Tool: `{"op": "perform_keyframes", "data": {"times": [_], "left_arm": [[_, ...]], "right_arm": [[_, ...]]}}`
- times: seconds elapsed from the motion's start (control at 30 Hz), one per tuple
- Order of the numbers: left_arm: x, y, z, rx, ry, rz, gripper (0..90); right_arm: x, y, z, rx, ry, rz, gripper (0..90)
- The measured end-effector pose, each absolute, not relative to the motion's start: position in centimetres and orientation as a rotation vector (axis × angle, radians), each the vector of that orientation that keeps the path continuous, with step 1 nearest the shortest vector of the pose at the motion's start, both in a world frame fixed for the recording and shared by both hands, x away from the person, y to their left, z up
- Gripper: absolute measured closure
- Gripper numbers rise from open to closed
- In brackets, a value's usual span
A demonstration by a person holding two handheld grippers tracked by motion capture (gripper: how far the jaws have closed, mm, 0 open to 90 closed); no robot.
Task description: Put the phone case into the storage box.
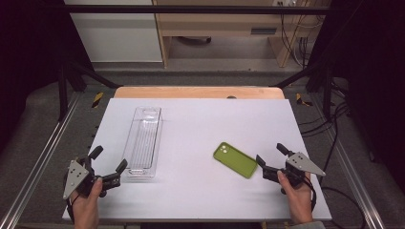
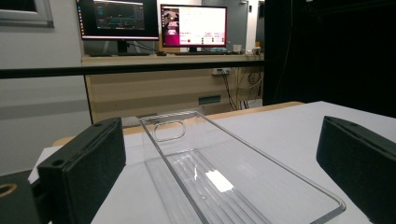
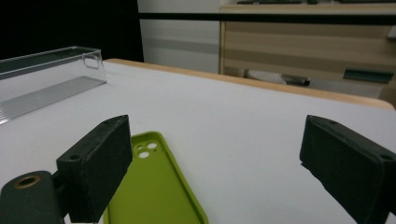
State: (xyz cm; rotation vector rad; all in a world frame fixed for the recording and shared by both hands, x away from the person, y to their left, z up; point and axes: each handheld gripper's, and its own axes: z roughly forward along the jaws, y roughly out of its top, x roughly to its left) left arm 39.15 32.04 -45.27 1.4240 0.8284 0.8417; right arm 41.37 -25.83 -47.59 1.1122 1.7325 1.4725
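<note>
Here both grippers' fingers spread empty: left gripper (image 1: 109,160) by clear ribbed tray (image 1: 143,138), right gripper (image 1: 271,155) by matte green phone case (image 1: 235,160).

The counter (image 1: 200,191) is a white rectangular top with a wooden strip along its far edge; a clear plastic tray (image 1: 143,142) lies on it lengthwise toward the left edge, empty, its handle cut-out at the far end; a green phone case (image 1: 235,160) lies flat toward the near right corner, turned at an angle, camera holes pointing away; the two lie well apart.
</note>
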Motion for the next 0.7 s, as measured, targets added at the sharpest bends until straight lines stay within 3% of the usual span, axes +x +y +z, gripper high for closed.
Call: {"op": "perform_keyframes", "data": {"times": [0.37,0.7], "left_arm": [[39.0,31.3,-45.6,1.461,0.817,0.825,0.8],[39.1,31.5,-45.7,1.461,0.826,0.811,0.7]], "right_arm": [[41.5,-24.9,-47.6,1.159,1.897,1.333,5.9],[42.7,-24.2,-44.5,1.084,2.064,1.109,10.0]]}}
